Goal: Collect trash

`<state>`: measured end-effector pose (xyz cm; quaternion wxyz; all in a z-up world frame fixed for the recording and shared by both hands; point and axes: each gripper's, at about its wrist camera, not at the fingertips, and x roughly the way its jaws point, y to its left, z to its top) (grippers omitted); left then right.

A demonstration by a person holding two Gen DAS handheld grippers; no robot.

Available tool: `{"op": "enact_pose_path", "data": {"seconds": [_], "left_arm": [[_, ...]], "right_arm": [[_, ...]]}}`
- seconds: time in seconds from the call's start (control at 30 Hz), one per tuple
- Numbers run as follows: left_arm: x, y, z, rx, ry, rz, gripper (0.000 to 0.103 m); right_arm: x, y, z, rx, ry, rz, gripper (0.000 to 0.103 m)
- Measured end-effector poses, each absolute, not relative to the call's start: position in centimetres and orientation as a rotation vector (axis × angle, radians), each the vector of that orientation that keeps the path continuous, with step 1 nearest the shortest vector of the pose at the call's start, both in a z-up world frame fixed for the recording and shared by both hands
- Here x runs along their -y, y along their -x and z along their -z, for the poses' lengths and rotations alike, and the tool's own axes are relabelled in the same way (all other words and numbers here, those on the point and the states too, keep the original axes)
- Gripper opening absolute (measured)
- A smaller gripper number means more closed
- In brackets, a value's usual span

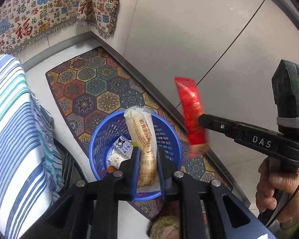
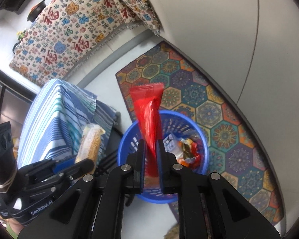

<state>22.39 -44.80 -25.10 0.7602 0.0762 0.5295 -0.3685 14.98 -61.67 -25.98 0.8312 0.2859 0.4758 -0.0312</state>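
Patterned rug (image 1: 101, 91) on the floor, far side by the wall, carries the blue basket (image 1: 101, 139), so drops go straight down into it; it already holds small wrappers (image 2: 187, 149). Left tool (image 1: 147, 167) is clenched on a beige wrapper (image 1: 143, 135), poised above the basket mouth. Right tool (image 2: 151, 159) grasps a red wrapper (image 2: 149, 115) upright above the basket rim, seemingly about to let go.

hexagon-patterned rug (image 1: 93, 87) | striped cloth (image 1: 16, 131) | character-print throw (image 2: 69, 37)
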Motion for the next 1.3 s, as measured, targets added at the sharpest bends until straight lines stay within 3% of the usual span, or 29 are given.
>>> {"op": "enact_pose_path", "data": {"seconds": [0.03, 0.1, 0.27, 0.33, 0.5, 0.7, 1.0, 1.3], "left_arm": [[45.0, -22.5, 25.4, -1.157, -0.170, 0.799, 0.022], [45.2, -22.6, 25.8, -1.166, -0.165, 0.799, 0.038], [45.2, -22.7, 25.4, -1.133, -0.137, 0.796, 0.053], [45.2, -22.3, 24.4, -1.097, -0.139, 0.782, 0.058], [44.4, -20.0, 20.5, -1.009, -0.157, 0.744, 0.081], [42.4, -15.1, 16.5, -0.958, -0.240, 0.751, 0.103], [39.6, -8.9, 13.1, -0.823, -0.298, 0.645, 0.103], [37.6, -6.4, 10.4, -0.806, -0.309, 0.578, 0.103]], "right_arm": [[61.8, -15.2, 26.3, -1.006, -0.616, 0.065, 0.020], [62.1, -15.3, 26.8, -0.993, -0.631, 0.065, 0.054], [63.1, -14.2, 26.4, -0.978, -0.652, 0.097, 0.056], [63.3, -13.3, 25.4, -0.973, -0.636, 0.135, 0.066], [62.1, -9.9, 21.8, -0.937, -0.550, 0.178, 0.103], [58.3, -3.7, 17.3, -0.887, -0.418, 0.190, 0.103], [53.4, 3.1, 12.2, -0.754, -0.260, 0.302, 0.103], [51.1, 3.7, 11.1, -0.802, -0.262, 0.263, 0.103]]}}
